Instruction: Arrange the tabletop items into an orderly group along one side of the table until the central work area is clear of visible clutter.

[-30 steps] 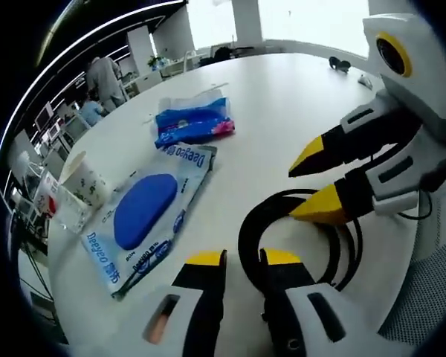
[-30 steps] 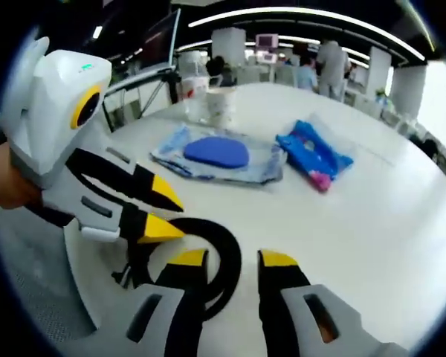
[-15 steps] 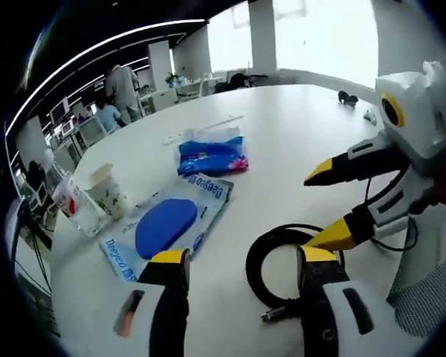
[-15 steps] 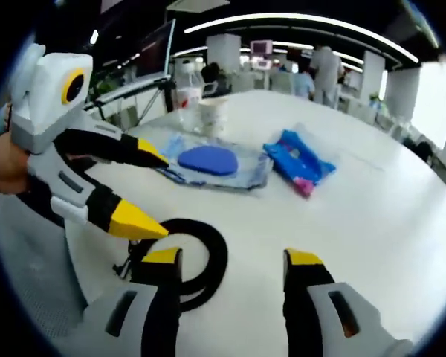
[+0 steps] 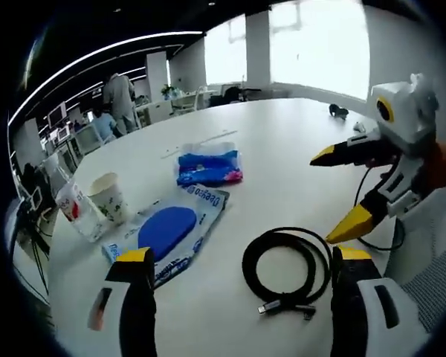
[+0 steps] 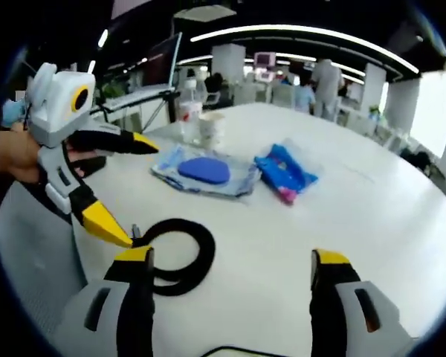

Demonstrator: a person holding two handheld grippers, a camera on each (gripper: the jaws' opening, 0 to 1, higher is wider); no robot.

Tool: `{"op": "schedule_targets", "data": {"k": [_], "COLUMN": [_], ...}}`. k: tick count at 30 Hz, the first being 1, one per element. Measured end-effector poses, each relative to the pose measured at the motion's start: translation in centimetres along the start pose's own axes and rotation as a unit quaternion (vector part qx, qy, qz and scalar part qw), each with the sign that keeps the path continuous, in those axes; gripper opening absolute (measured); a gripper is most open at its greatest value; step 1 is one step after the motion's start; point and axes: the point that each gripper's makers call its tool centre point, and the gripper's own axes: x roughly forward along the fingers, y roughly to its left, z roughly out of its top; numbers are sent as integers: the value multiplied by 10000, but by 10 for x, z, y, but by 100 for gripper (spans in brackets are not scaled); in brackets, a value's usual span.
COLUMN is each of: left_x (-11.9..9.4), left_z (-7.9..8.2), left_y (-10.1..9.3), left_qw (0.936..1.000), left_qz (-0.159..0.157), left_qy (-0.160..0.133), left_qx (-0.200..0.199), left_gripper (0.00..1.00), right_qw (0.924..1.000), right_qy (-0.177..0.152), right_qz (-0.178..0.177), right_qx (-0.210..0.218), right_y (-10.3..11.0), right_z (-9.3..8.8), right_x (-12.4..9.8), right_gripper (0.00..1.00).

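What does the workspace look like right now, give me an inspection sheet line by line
Surface: white table, mostly bare.
Job's things: coiled black cable nearest the grippers; clear pack with blue pad; blue packet; paper cup; plastic bottle.
Clutter: small dark object at the far edge.
Grippers: left gripper open, empty; right gripper open, empty.
Cables: the coil lies loose, plug end free.
Surroundings: open office, people standing beyond the table.
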Motion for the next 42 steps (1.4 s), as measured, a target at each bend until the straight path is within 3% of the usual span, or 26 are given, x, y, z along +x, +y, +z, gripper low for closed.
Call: {"op": "schedule_targets", "data": {"k": [7, 9, 16, 22, 28, 33, 35, 37, 42], "left_x": [4, 6, 19, 40, 59, 75, 81, 88, 99], "left_z": [15, 15, 40, 51, 67, 80, 81, 93, 104], "left_y": [0, 1, 7, 13, 22, 36, 48, 49, 57], "left_qw": [9998, 9993, 9983, 9967, 9954, 9949, 9946, 9950, 9947], "left_qz": [-141, -214, -328, -399, -470, -412, -201, -258, -196], "left_qy": [-134, 70, -115, 4, 0, 24, 192, -25, 24], "left_qx": [82, 305, 457, 703, 836, 923, 1001, 960, 1007], "left_gripper": [99, 99, 99, 99, 99, 99, 99, 99, 99], "right_qw": [9998, 9996, 9990, 9969, 9969, 9965, 9969, 9957, 9949], "right_qy": [-70, -3, -179, -396, -344, -241, -202, -234, -256], "right_qz": [102, 245, 156, 82, 44, -141, -163, -201, -294], "right_qx": [173, 171, 385, 679, 707, 791, 749, 870, 932], "right_y": [2, 2, -23, -39, -46, -59, -63, -69, -78], "right_z": [0, -1, 18, 31, 30, 31, 31, 34, 44], "right_x": [1, 3, 0, 4, 10, 14, 16, 19, 28], "right_gripper": [100, 100, 100, 100, 100, 100, 100, 100, 100]}}
